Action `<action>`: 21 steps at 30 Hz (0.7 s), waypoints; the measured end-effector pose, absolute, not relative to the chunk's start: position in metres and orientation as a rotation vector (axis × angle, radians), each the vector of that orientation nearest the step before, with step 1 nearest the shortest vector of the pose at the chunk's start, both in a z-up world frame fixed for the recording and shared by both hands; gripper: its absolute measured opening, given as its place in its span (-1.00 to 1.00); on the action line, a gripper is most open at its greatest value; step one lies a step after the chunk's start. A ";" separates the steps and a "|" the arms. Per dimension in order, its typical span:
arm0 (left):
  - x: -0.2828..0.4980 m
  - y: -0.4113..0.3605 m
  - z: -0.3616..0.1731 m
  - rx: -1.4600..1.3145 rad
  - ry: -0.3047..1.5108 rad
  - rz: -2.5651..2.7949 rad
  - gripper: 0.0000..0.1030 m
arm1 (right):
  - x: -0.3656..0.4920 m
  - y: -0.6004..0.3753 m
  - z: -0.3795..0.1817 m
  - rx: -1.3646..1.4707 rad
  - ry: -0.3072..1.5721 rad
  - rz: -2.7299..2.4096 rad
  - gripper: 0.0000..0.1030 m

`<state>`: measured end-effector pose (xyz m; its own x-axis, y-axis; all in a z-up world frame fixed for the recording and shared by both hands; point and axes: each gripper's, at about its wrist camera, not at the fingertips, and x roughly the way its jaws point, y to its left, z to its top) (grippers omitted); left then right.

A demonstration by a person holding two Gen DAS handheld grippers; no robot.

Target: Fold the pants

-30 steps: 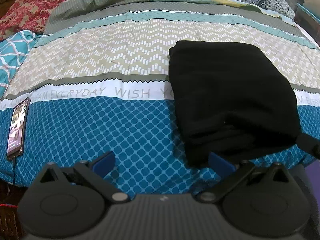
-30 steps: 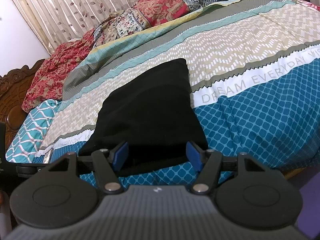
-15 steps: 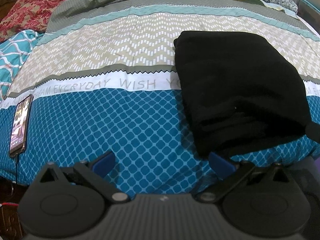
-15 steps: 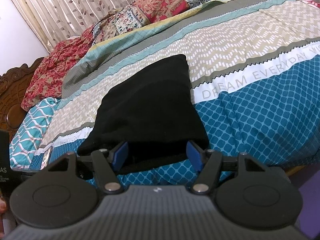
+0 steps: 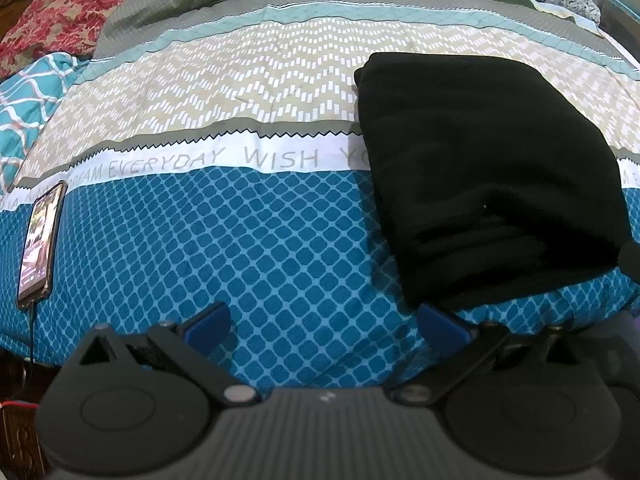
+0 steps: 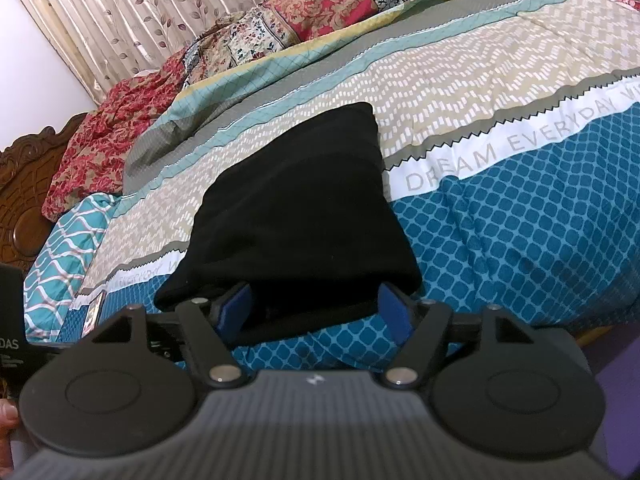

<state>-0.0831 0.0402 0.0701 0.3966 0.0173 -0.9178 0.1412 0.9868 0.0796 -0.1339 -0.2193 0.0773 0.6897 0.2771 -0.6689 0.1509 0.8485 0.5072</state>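
The black pants (image 5: pixel 488 168) lie folded into a thick rectangle on the patterned bedspread (image 5: pixel 248 240), right of centre in the left wrist view. In the right wrist view the folded pants (image 6: pixel 296 216) lie straight ahead. My left gripper (image 5: pixel 324 326) is open and empty, above the blue part of the spread, just left of the pants' near corner. My right gripper (image 6: pixel 316 312) is open and empty, with its blue fingertips (image 6: pixel 236 308) at the near edge of the pants; I cannot tell whether they touch.
A phone (image 5: pixel 40 240) with a cable lies at the bed's left edge. Red floral bedding (image 6: pixel 120 140) and pillows (image 6: pixel 320 8) are piled at the far side. A carved wooden headboard (image 6: pixel 24 184) and a curtain (image 6: pixel 152 8) stand behind.
Both grippers have drifted slightly. The pants sit a little farther right and higher in the left wrist view. The pants themselves have not moved.
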 end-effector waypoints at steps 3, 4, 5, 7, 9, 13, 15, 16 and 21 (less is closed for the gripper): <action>-0.083 0.040 0.068 0.154 1.167 -0.076 1.00 | -0.133 -0.219 0.076 0.571 0.824 0.075 0.43; -0.083 0.041 0.068 0.154 1.169 -0.075 1.00 | -0.133 -0.219 0.076 0.572 0.826 0.074 0.44; -0.083 0.041 0.067 0.153 1.171 -0.074 1.00 | -0.133 -0.219 0.076 0.573 0.827 0.074 0.44; -0.082 0.042 0.067 0.153 1.172 -0.073 1.00 | -0.133 -0.219 0.076 0.574 0.827 0.072 0.44; -0.082 0.043 0.067 0.152 1.171 -0.070 1.00 | -0.133 -0.219 0.076 0.572 0.825 0.073 0.44; -0.081 0.045 0.067 0.148 1.173 -0.061 1.00 | -0.133 -0.218 0.076 0.572 0.828 0.075 0.45; -0.081 0.046 0.067 0.146 1.173 -0.057 1.00 | -0.132 -0.218 0.076 0.572 0.829 0.074 0.45; -0.081 0.047 0.067 0.146 1.173 -0.055 1.00 | -0.132 -0.218 0.076 0.571 0.828 0.074 0.45; -0.082 0.049 0.066 0.144 1.178 -0.049 1.00 | -0.131 -0.217 0.076 0.567 0.829 0.076 0.46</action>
<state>-0.0820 0.0488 0.0663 0.3833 0.0373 -0.9228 0.1131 0.9898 0.0870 -0.1314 -0.2171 0.0759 0.6818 0.2794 -0.6761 0.1519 0.8500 0.5044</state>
